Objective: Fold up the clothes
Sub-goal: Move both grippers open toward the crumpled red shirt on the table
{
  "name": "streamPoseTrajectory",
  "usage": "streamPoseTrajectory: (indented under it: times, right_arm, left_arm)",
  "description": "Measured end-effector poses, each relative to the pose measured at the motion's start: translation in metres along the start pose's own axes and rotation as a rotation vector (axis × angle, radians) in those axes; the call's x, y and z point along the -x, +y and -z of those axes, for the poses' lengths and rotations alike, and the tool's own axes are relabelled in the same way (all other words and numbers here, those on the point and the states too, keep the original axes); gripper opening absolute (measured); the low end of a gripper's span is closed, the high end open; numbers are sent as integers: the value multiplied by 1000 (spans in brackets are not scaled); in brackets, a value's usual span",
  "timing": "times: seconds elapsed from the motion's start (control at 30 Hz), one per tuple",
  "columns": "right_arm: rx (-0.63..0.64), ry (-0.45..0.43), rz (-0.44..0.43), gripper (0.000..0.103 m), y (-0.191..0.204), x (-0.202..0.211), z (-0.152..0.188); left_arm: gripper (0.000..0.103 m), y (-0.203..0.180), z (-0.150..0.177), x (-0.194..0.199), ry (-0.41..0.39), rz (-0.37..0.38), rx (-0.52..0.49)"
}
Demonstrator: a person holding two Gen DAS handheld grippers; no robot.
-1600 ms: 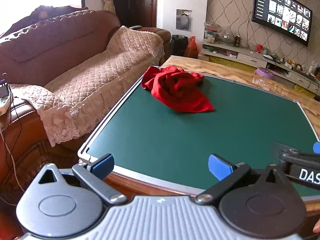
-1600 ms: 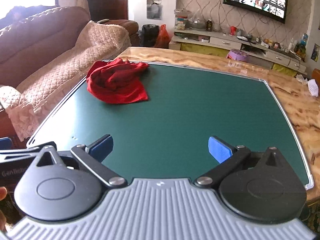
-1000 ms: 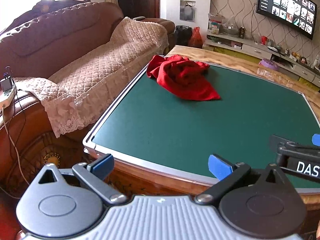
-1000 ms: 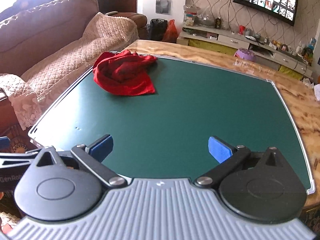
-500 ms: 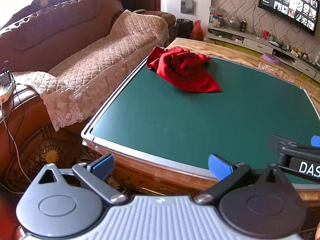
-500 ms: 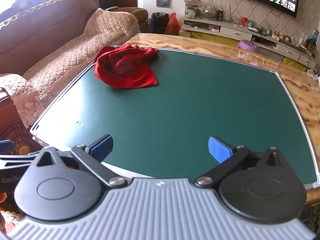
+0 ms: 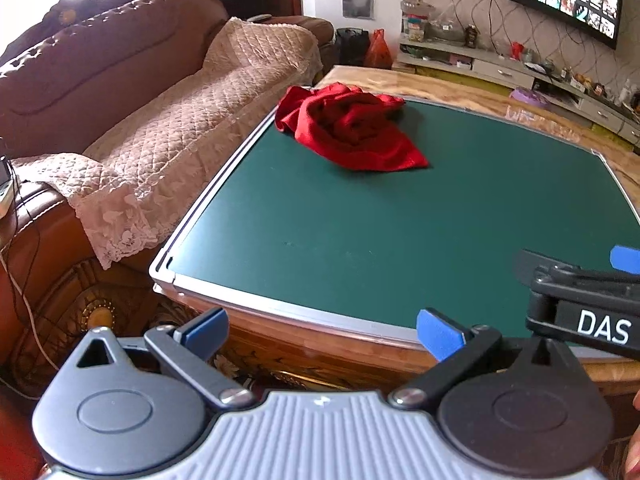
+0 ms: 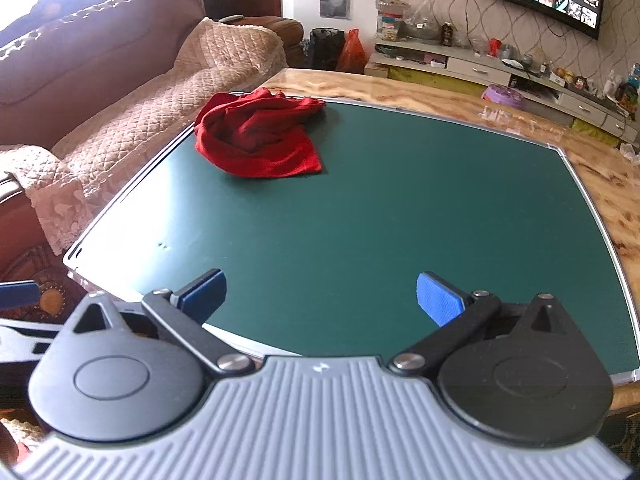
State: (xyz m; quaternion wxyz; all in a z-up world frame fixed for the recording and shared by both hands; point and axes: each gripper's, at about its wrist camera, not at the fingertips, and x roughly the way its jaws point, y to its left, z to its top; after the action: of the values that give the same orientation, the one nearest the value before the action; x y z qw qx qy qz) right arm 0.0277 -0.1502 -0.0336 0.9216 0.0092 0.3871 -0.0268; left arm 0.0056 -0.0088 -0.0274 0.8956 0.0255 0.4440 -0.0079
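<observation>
A crumpled red garment (image 7: 350, 132) of soft knit-looking cloth lies bunched at the far left corner of the green mat (image 7: 400, 232), a smooth, metal-edged sheet on a glossy wood-grain table (image 8: 600, 184) beside a brown tufted sofa (image 7: 100, 68) draped with a quilted, lace-trimmed beige cover (image 7: 192, 120). The left gripper (image 7: 322, 330) and right gripper (image 8: 320, 290) both hover at the mat's near edge, well apart from the garment, blue ribbed pads spread wide and holding nothing. White letters "DAS" show on the right gripper's black body in the left wrist view.
</observation>
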Motion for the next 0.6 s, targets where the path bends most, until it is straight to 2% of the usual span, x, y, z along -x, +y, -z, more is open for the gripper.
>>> streamPoseTrajectory:
  times: [0.37, 0.6]
  right_arm:
    - [-4, 4, -39, 103, -4, -11, -4]
    - [-28, -41, -78, 103, -7, -11, 0]
  left_arm:
    - [103, 3, -3, -10, 6, 8, 25]
    - [103, 8, -7, -17, -2, -3, 49]
